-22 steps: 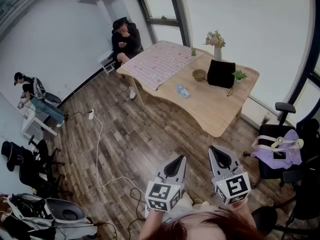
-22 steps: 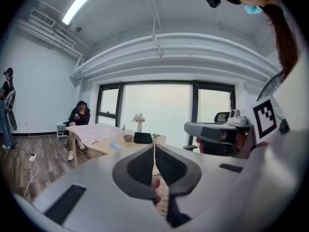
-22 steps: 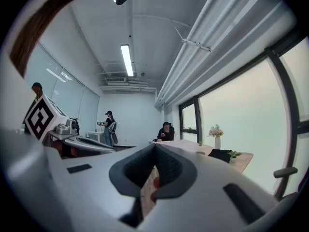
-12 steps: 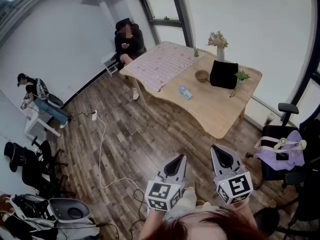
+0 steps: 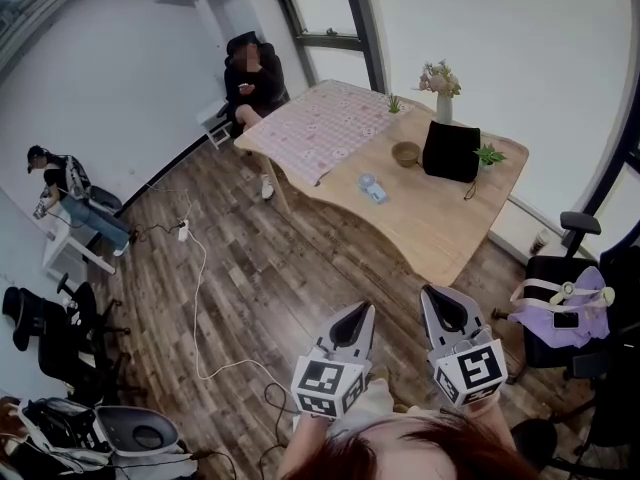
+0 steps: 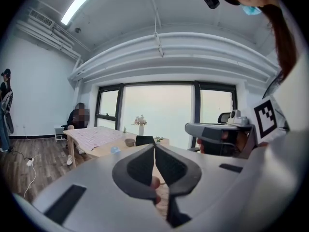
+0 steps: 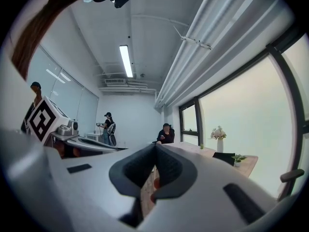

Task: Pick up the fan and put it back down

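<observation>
Grippers come first, held side by side low in front of the person: the left gripper (image 5: 360, 313) and right gripper (image 5: 432, 296) each have jaws pressed together on nothing, likely a carrying posture while the wooden table (image 5: 440, 233) is well out of reach. Farther off on that table lies a small pale-blue object (image 5: 370, 187), probably the fan, near a black bag (image 5: 451, 151).

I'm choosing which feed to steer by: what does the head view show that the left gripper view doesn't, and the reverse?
Head view only: the purple cloth at the right and the black chairs at the left edge. Left gripper view only: the ceiling strip light and the ceiling pipes. Both: the wooden table with its vase of flowers, black bag and small blue object, the seated person, and the left gripper, jaws together and empty.
</observation>
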A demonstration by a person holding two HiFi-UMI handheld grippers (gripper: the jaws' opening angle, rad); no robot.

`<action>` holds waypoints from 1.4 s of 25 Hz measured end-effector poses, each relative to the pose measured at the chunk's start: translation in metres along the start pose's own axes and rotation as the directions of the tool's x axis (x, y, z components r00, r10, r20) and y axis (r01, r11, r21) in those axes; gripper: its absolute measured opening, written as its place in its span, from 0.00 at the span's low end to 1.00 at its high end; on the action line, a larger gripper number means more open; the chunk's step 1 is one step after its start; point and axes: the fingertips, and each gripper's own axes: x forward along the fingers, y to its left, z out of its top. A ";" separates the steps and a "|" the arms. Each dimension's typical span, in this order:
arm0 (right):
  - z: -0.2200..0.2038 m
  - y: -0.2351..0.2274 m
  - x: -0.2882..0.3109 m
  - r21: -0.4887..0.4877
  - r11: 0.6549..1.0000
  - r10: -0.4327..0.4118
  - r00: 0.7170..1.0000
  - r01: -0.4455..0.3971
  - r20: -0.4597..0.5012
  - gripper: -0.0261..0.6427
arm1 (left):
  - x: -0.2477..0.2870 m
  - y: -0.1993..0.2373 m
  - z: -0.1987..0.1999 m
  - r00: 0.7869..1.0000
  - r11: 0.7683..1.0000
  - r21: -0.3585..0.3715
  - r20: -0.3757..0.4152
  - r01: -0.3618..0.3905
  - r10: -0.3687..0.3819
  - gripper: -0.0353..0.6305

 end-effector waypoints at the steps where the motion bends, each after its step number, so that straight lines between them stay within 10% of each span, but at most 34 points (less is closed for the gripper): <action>1: 0.000 -0.001 0.006 -0.003 1.000 0.000 1.000 0.000 -0.001 0.04 | 0.004 0.004 0.001 1.000 1.000 0.000 0.000 0.004 -0.004 0.07; 35: -0.010 -0.011 0.197 -0.048 0.996 -0.075 0.993 0.070 -0.088 0.04 | 0.098 0.172 0.025 0.996 0.995 -0.022 0.011 0.093 -0.093 0.07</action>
